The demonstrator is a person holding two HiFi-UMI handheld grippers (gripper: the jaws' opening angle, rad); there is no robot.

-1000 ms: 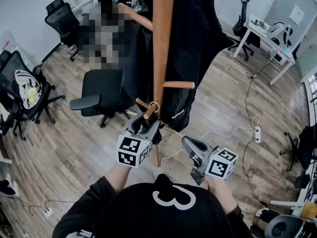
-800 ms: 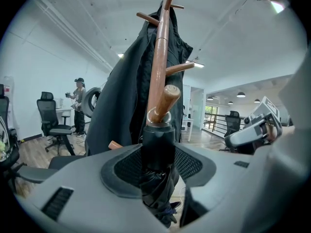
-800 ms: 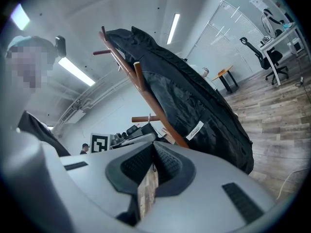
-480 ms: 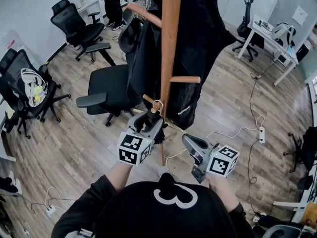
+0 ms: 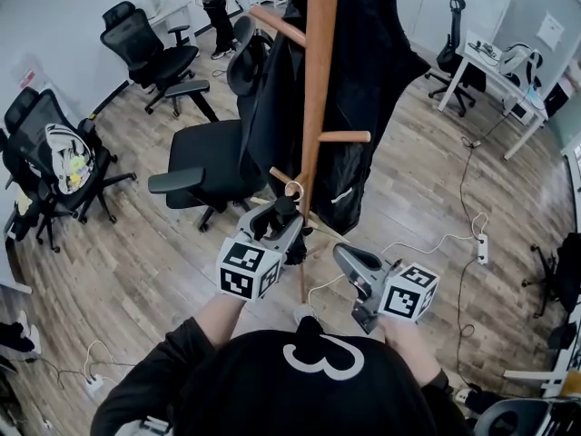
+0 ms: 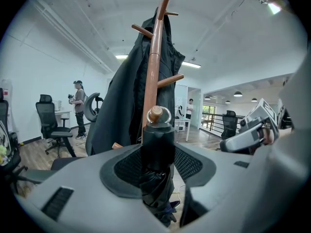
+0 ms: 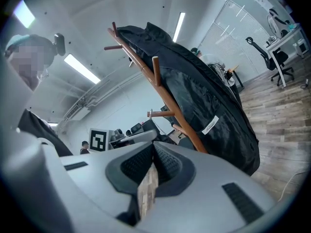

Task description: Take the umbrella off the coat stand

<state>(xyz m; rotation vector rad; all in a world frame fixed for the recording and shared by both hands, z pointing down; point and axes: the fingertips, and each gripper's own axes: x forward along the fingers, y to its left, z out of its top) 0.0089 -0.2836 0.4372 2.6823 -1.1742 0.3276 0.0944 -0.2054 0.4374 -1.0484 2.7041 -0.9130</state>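
Your left tongs (image 6: 156, 165) are clamped on the folded black umbrella (image 6: 157, 137), the pads pressing its body just below the handle cap, with the folds of cloth hanging beneath them. Your right tongs (image 7: 152, 152) hang off to the right of the left ones, closed down to a slit with nothing in them. The umbrella's pale loop (image 5: 292, 189) sits just ahead of the left tongs and appears to ring the tip of a low peg (image 5: 280, 176) on the coat stand (image 5: 318, 80), so the umbrella is gripped but, by the look of it, not yet free. To do this step well, hold the grip firm and carry the umbrella along the line of the peg, up and outward towards its free end, rather than pulling straight back at yourself, which would probably drag the loop against the wood and rock the stand. Watch the loop until it clears the tip. Mind the black coat (image 5: 363, 62) hanging beyond the tongs, since the loop or the cloth could catch in it, and leave the right tongs clear of the pole unless the stand begins to tip.
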